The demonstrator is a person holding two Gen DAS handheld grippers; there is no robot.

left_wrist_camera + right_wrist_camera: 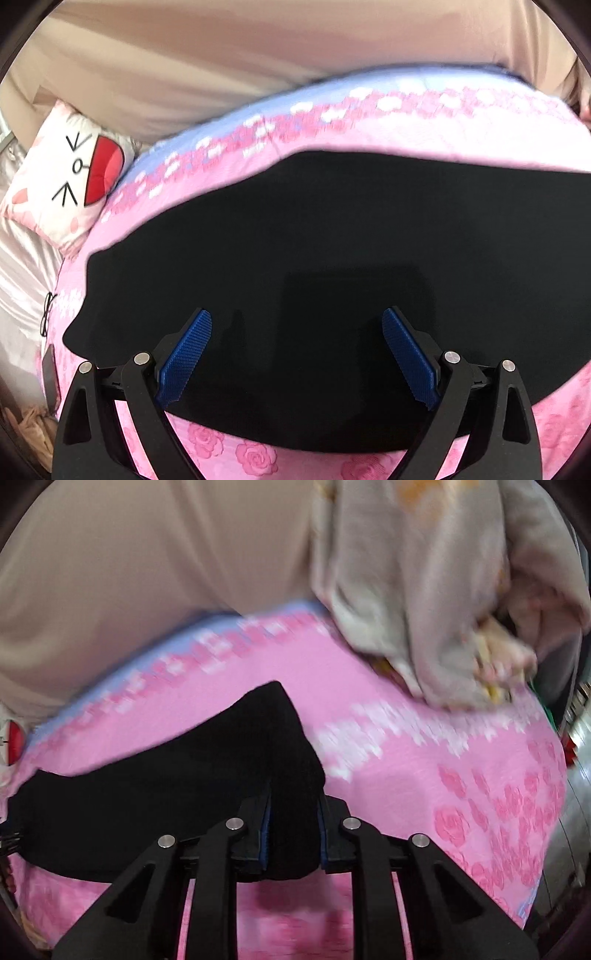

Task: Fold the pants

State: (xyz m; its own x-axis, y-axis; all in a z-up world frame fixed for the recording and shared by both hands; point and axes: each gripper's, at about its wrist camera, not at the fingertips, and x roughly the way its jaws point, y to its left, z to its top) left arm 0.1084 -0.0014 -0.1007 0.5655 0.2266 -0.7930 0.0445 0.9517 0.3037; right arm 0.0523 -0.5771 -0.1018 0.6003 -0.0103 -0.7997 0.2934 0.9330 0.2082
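Left gripper [297,354]: nearest the left wrist lens, at 6 o'clock of that view; two black fingers with two blue ribbed pads [184,356] spread wide apart, nothing between them, hovering over the black cloth.
Pants [314,266]: one black pair, lying broad and flat on the bedspread, filling the middle of the left view from 9 to 3 o'clock; near edge passes under the fingers.
Cushion [70,181]: one, white with a drawn cat face and red mouth, at 9 o'clock, just beside the bedspread's edge.
Glasses [47,314]: one dark-framed pair at 8 o'clock, on the bed's left edge.
Bedspread [424,125]: one, pink with roses and a pale blue band along its far side.
Right gripper [293,830]: at 6 o'clock of the right wrist view; fingers drawn close, clamped on a bunched fold of the pants [192,775], which rise to a peak at 12 o'clock of the grip and trail away toward 9 o'clock.
Grey cloth heap [424,602]: one, crumpled, at 1 o'clock on the bedspread's [424,775] far corner.
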